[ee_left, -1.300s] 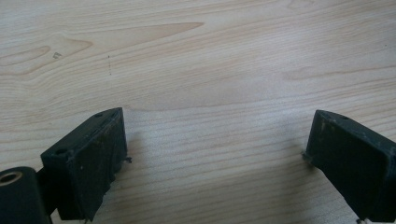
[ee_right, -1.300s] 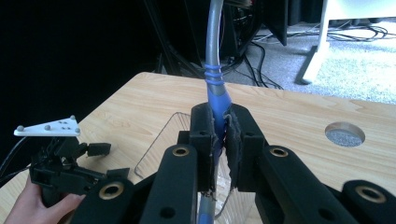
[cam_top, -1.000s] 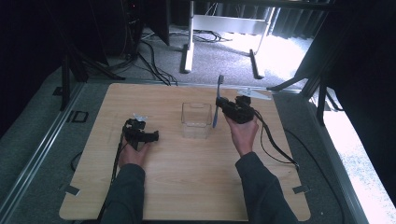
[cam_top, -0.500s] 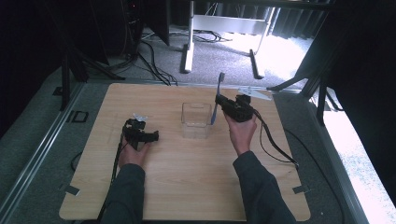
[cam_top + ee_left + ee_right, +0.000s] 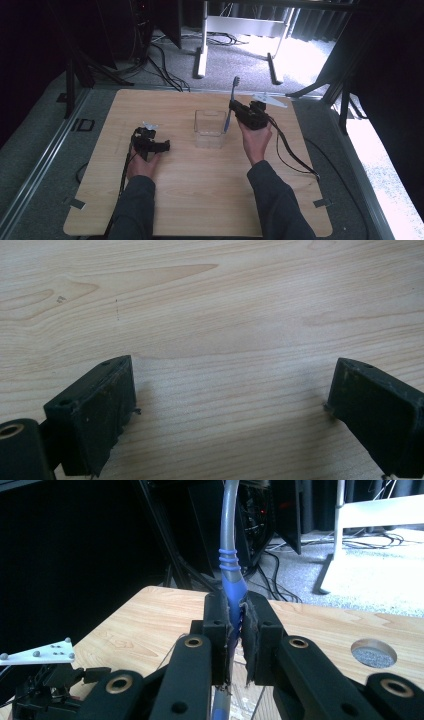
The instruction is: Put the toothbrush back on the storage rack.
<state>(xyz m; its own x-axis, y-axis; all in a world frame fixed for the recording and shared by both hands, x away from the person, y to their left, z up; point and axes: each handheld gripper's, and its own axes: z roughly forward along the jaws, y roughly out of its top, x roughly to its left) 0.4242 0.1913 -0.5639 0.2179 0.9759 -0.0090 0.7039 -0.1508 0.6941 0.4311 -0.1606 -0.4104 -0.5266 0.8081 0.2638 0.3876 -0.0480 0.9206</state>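
- At the left of the high view, the person's left hand rests on the pale wooden tabletop, its dark sleeve coming in from the bottom edge.
- That hand holds the black left gripper low over the wood, pointed to the right toward the middle of the table; a small pale plate sits on its top and its cable trails back beside the forearm.
- In the left gripper view, its two black jaws stand wide apart with bare wood grain between them and nothing held; both jaw tips lie close over the table surface.
- Near the middle of the table stands a small clear plastic box, open at the top, well apart from the left gripper.
- Just right of the box, a slim toothbrush with a blue and grey handle stands nearly upright, its head uppermost and its lower end hanging at the box's right wall; I cannot tell whether the end is inside the box or just beside it.
- The black right gripper, held by the right hand, has its jaws closed tight on the toothbrush's blue grip; the right gripper view shows the ribbed blue section pinched between the pads and the grey neck rising above.
- A black cable trails from this gripper toward the table's right edge.
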